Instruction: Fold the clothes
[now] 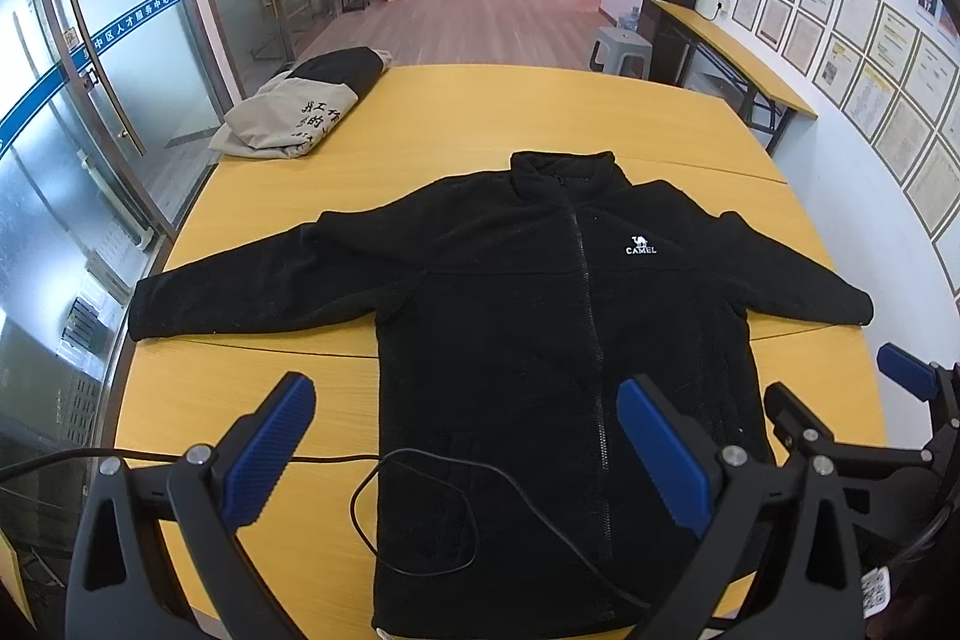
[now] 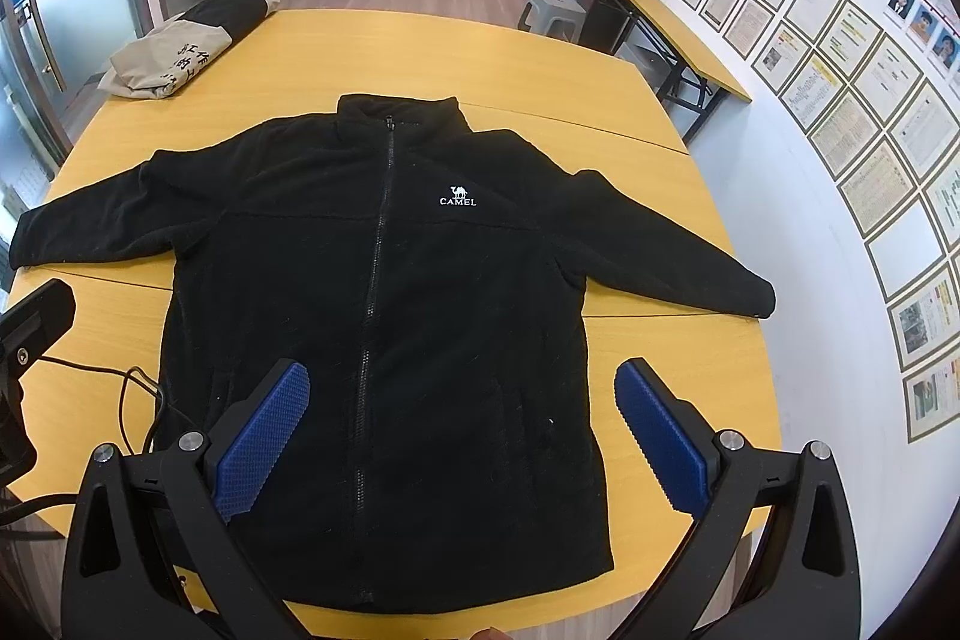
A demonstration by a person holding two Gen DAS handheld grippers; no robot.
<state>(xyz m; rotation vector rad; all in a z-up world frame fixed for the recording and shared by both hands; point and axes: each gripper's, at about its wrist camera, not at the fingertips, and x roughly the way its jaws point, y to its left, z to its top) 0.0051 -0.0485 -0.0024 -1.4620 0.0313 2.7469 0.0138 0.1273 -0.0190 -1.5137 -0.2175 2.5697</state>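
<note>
A black fleece jacket (image 1: 516, 316) with a white CAMEL logo lies flat and zipped on the yellow table (image 1: 420, 124), both sleeves spread out sideways. It also shows in the right wrist view (image 2: 384, 292). My left gripper (image 1: 465, 406) is open and empty, hovering above the jacket's lower left part. My right gripper (image 2: 462, 394) is open and empty above the jacket's hem; it also shows at the right edge of the left wrist view (image 1: 840, 388). A thin black cable (image 1: 420, 496) lies looped over the jacket's lower part.
A folded grey and black garment (image 1: 300, 106) lies at the table's far left corner, also in the right wrist view (image 2: 174, 52). A glass door (image 1: 90, 100) stands left. A narrow side table (image 1: 732, 52) and a grey stool (image 1: 621, 49) stand beyond the far edge.
</note>
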